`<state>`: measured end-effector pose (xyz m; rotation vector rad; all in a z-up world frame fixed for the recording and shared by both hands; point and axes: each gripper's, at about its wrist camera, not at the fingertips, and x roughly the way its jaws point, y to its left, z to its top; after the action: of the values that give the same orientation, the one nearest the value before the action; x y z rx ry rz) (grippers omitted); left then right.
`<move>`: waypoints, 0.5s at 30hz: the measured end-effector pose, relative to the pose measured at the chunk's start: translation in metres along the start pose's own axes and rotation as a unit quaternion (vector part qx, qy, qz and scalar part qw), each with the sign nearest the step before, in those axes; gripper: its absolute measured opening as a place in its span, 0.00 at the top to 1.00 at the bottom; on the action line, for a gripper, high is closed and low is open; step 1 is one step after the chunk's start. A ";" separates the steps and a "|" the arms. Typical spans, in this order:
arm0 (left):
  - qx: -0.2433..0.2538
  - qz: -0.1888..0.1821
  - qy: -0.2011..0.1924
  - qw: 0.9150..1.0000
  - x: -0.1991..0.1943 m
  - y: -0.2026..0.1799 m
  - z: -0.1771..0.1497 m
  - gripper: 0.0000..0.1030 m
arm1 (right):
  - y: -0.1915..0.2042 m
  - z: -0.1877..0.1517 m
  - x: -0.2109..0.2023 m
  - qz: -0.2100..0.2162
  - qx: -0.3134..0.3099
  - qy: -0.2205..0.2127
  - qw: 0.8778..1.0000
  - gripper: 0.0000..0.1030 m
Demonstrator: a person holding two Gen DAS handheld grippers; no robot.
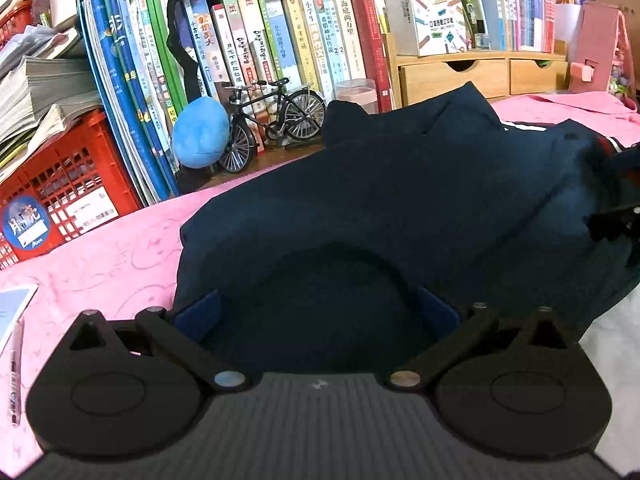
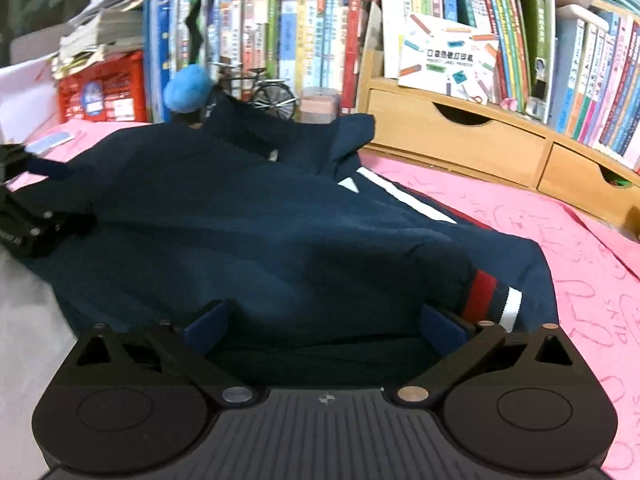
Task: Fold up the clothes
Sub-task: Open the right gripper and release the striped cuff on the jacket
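Left wrist view: the left gripper (image 1: 316,320) gapes wide, empty, over a navy garment (image 1: 380,192) lying centre on the pink-covered bench (image 1: 112,252).

Right wrist view: the right gripper (image 2: 326,330) spreads wide, holding nothing. The cloth looks soft, light; grip the striped cuff (image 2: 494,298) at four o'clock.

The navy garment (image 2: 248,240) is soft matt cloth, its cuff (image 2: 494,300) ribbed knit. Under it lies matt pink fabric (image 2: 560,248). At one o'clock, smooth pale wooden drawers (image 2: 460,136); at ten o'clock, a glossy red plastic crate (image 1: 76,188).

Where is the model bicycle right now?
The model bicycle stands at the back, against the row of books, right of the blue plush and just behind the navy garment; the right wrist view shows it upper centre.
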<state>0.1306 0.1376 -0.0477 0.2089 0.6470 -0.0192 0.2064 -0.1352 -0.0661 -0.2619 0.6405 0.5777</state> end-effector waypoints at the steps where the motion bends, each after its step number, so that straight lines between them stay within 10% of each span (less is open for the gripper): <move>1: -0.003 0.002 0.001 1.000 -0.001 0.000 0.000 0.00 | 0.002 0.000 0.000 -0.005 0.003 0.000 1.000 0.00; 8: -0.002 0.008 0.009 1.000 -0.052 0.009 -0.020 0.00 | 0.012 -0.024 -0.048 -0.060 -0.043 0.014 0.997 0.00; 15: -0.060 0.019 -0.010 0.998 -0.134 0.027 -0.051 0.00 | -0.006 -0.063 -0.141 -0.056 0.081 -0.015 0.995 0.00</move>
<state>-0.0048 0.1682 -0.0015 0.1046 0.6225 0.0547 0.0874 -0.2256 -0.0260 -0.1360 0.6351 0.4197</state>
